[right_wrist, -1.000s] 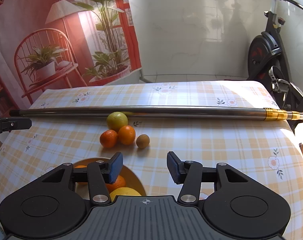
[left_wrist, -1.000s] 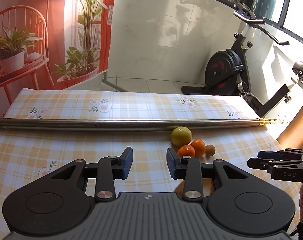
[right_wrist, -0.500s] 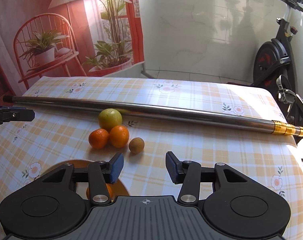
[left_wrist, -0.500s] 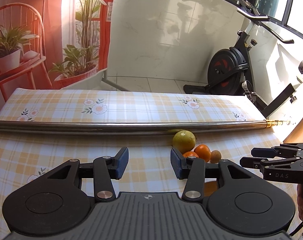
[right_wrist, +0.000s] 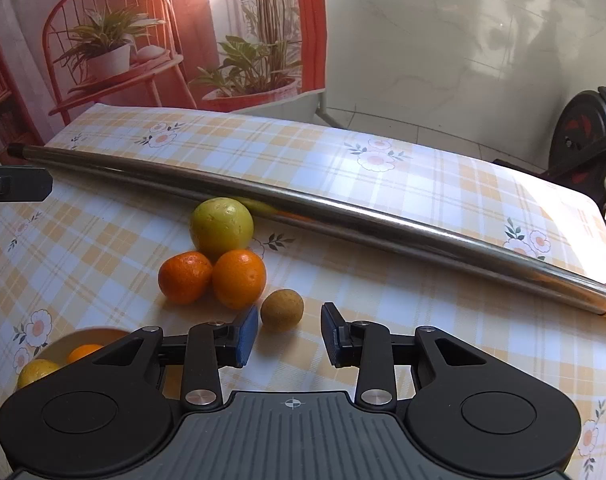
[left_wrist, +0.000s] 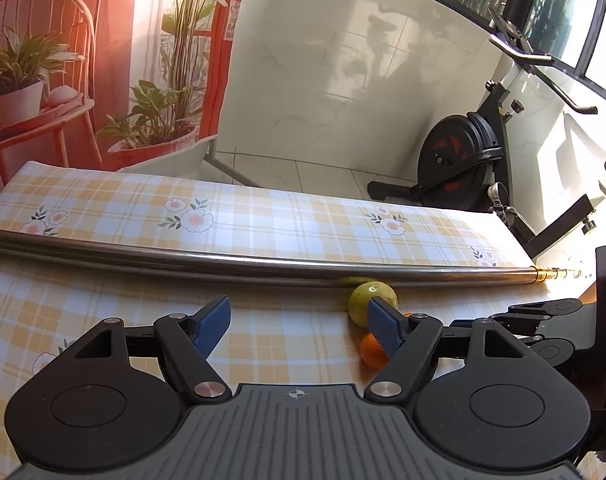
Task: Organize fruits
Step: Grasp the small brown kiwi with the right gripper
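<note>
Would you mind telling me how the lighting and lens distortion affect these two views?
Left wrist view: strong sunlight washes out the table's right edge, and the fisheye bows the metal pole. Right wrist view: the pole curves more strongly; the fruits, such as the green citrus, stay sharp and evenly lit.

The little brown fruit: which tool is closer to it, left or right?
Right. The right tool has the little brown fruit just ahead of its open fingers. The left tool sits farther off; the fruit is hidden from its camera.

Pole (right_wrist: 343,208) lies across the table (right_wrist: 443,320). Four fruits (right_wrist: 231,264) cluster just before it; nearer left, a bowl (right_wrist: 59,340) holds more.
</note>
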Tool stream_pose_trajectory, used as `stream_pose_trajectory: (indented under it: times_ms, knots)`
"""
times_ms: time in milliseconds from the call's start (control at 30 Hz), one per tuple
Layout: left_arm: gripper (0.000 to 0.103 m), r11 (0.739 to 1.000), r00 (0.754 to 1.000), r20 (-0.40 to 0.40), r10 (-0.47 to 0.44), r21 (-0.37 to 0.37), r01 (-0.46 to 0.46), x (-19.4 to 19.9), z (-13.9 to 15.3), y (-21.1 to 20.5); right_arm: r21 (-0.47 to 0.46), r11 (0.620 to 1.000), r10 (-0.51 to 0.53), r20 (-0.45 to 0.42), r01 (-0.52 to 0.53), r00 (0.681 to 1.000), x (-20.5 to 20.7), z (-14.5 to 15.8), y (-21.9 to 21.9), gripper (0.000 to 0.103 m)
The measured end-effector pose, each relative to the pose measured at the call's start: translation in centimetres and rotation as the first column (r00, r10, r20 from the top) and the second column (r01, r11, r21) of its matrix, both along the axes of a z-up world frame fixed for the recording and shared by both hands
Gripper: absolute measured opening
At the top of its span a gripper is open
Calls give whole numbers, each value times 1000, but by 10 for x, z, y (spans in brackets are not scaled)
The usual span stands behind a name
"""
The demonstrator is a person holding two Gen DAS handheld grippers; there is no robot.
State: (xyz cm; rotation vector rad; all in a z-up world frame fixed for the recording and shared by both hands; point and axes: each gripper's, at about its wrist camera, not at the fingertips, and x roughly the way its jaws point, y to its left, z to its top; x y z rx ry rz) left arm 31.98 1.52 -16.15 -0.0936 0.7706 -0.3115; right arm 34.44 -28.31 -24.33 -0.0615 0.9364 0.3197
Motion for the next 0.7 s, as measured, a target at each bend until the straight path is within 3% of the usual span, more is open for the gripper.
stream_pose_trajectory:
  times_ms: [167,333,700]
  knots:
    - [84,999,999,-32,-4,38,5,5,-4,-5,-23,999,34,-22,-35,999,11,-8,8,32]
    - [85,1000,999,-51,0,28,1,11,-7,-5,-32,998,53,-39,-54,998,16,-15,11,28]
    - [85,998,996,-77,-52,32,54,23,-12,-20,54,998,-14,12,13,1000,-5,-4,-7,24]
